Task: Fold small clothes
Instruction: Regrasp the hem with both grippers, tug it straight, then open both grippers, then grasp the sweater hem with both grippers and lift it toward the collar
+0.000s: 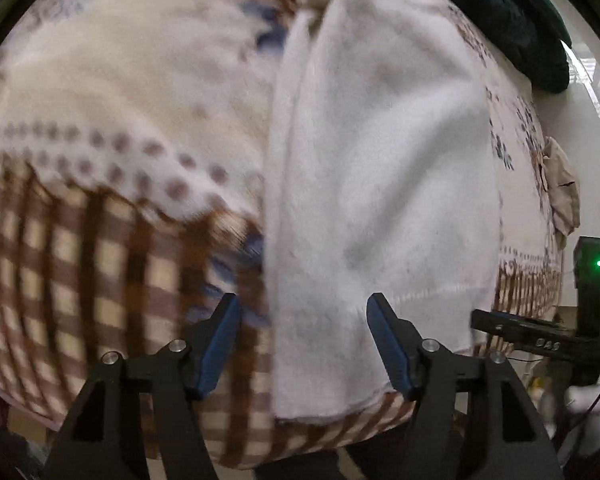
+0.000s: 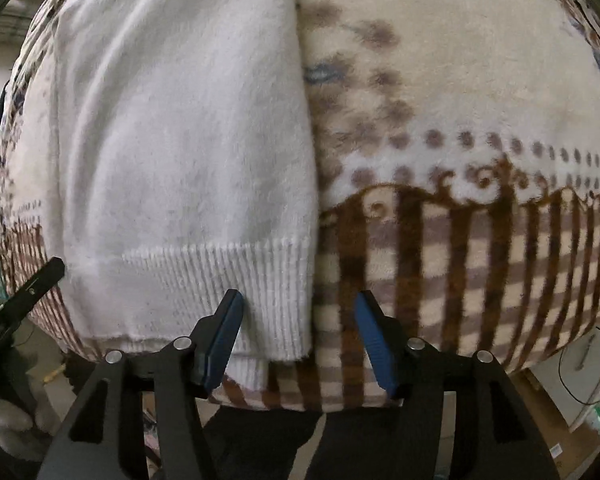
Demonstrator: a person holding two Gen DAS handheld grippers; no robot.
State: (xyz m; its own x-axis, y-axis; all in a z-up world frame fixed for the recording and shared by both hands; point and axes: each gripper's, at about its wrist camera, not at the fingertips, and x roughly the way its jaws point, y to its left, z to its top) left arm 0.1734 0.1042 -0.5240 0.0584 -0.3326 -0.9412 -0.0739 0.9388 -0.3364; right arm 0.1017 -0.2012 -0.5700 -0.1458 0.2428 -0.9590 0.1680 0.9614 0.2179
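Observation:
A white knit sweater (image 1: 380, 168) lies folded lengthwise on a patterned blanket (image 1: 100, 240). Its ribbed hem (image 2: 220, 280) faces me at the near edge. My left gripper (image 1: 303, 312) is open and empty, just above the sweater's near left corner. My right gripper (image 2: 298, 308) is open and empty, straddling the sweater's (image 2: 180, 120) near right edge. The right gripper also shows at the right edge of the left wrist view (image 1: 540, 332), and the left gripper at the left edge of the right wrist view (image 2: 24, 296).
The blanket (image 2: 460, 240) has a brown check border and a floral cream middle. A dark green garment (image 1: 512, 20) lies at the far right. A small beige cloth (image 1: 562, 192) hangs at the blanket's right edge. Floor clutter and cables (image 2: 580, 380) lie below.

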